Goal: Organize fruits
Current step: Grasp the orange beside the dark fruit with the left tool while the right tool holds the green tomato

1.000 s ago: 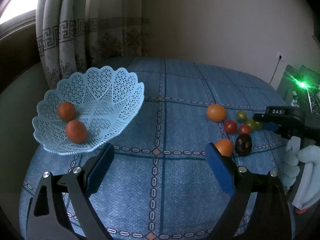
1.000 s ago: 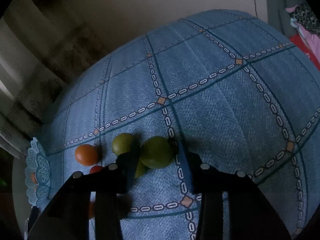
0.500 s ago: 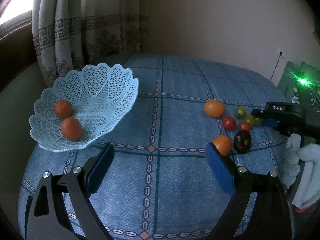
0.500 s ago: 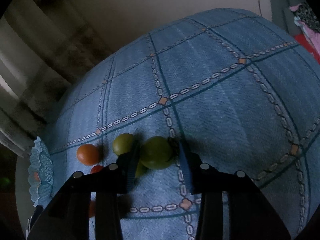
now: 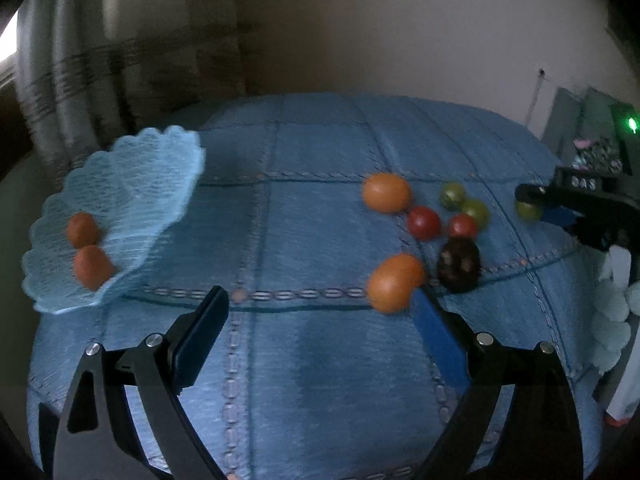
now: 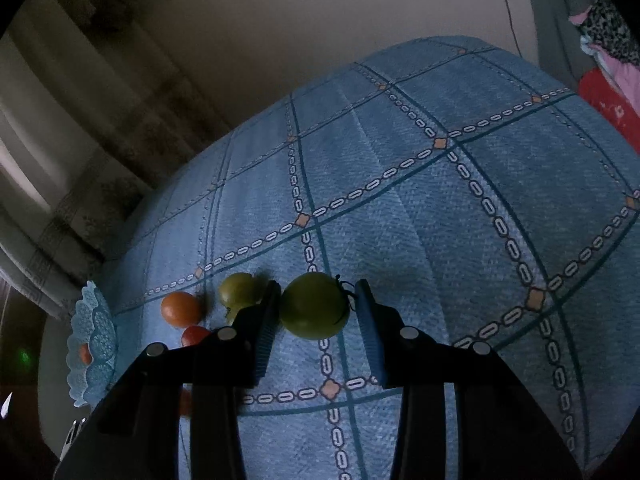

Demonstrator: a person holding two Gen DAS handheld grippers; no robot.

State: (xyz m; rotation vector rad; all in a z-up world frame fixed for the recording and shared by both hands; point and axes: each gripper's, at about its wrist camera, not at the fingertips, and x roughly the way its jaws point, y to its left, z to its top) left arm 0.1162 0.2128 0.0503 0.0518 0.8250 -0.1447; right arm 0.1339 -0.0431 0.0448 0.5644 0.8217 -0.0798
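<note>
**Right wrist view: claw brackets a green tomato**

Right wrist view first: the blue checked cloth fills the frame, draped over the table. At 9 o'clock sits the lace basket, seen edge-on at the cloth's border. Dead centre, the right gripper has its jaws either side of a green tomato. The left pad touches the skin; the right pad is just at the stem side, and whether it presses I cannot tell. A second green fruit lies just beside it at 9 o'clock, then an orange beyond, and a red tomato peeking out beside the left finger.

Over to the left wrist view, blurred: the left gripper hangs wide open, holding nothing. Its right pad is close to a near orange. The basket at 9 o'clock holds two orange fruits. At 2 o'clock a dark fruit lies among reds and greens.
</note>
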